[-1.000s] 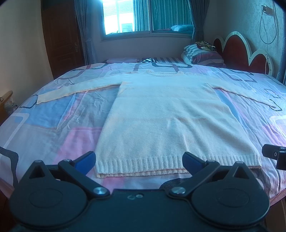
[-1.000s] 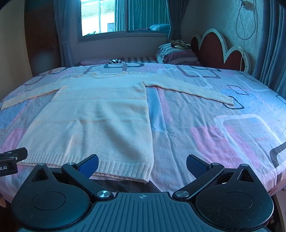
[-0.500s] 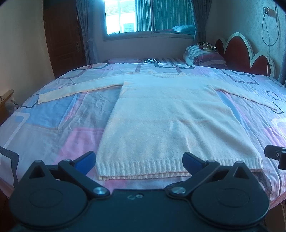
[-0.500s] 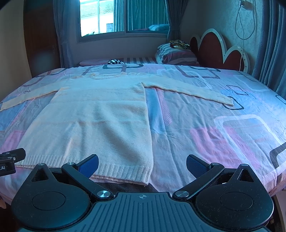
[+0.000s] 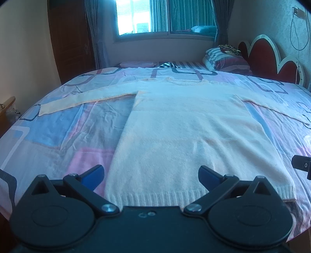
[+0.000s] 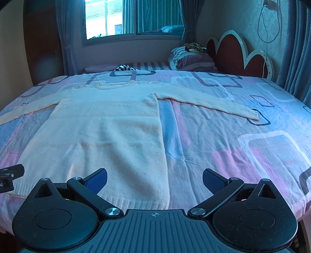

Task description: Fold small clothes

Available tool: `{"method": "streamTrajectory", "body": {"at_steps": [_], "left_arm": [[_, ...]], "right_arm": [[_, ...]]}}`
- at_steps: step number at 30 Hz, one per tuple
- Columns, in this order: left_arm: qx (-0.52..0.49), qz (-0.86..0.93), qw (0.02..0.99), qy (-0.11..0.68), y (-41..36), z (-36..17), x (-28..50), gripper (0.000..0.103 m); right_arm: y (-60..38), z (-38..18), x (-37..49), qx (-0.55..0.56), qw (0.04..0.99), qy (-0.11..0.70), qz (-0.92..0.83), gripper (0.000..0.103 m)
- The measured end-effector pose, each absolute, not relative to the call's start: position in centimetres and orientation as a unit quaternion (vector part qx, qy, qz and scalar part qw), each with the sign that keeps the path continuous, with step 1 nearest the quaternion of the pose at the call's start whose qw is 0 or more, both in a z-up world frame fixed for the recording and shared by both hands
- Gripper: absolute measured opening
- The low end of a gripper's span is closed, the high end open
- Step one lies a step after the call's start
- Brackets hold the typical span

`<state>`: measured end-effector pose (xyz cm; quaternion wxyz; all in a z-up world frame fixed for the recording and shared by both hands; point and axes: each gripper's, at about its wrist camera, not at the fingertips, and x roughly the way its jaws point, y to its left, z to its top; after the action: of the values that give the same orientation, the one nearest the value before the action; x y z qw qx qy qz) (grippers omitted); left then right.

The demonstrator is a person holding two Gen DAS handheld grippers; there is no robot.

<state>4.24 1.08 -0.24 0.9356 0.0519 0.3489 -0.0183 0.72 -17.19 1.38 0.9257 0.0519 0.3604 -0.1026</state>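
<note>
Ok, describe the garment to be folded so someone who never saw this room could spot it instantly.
Start at the big bed with its pink-and-blue patterned sheet. Spread flat across it lies a cream knit sweater, both sleeves stretched out sideways, ribbed hem toward the cameras. It is the only plain, pale item there; the striped pillow sits far off by the headboard.

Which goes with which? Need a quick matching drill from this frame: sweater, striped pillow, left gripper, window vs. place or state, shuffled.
Column A:
1. sweater
2. striped pillow
3. left gripper
4. window

Column B:
a. open, holding nothing
b. against the red headboard
c. in the far wall, between curtains
d. spread flat on the bed, sleeves out to both sides

Pairs: 1-d, 2-b, 3-a, 4-c
</note>
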Motion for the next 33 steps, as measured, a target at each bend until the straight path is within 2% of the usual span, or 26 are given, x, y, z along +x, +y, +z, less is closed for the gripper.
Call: {"method": "streamTrajectory", "body": {"at_steps": [16, 33], "left_arm": [[0.062, -0.021, 0.934, 0.351, -0.2, -0.7, 11.9, 0.102], [0.081, -0.01, 0.924, 0.372, -3.3, -2.2, 21.1, 0.102]], "right_arm": [[-20.9, 0.5, 7.6, 0.066, 0.92, 0.363, -0.133, 0.103], [-31.4, -0.6, 15.7, 0.084, 0.902, 0.366, -0.214, 0.103]]}}
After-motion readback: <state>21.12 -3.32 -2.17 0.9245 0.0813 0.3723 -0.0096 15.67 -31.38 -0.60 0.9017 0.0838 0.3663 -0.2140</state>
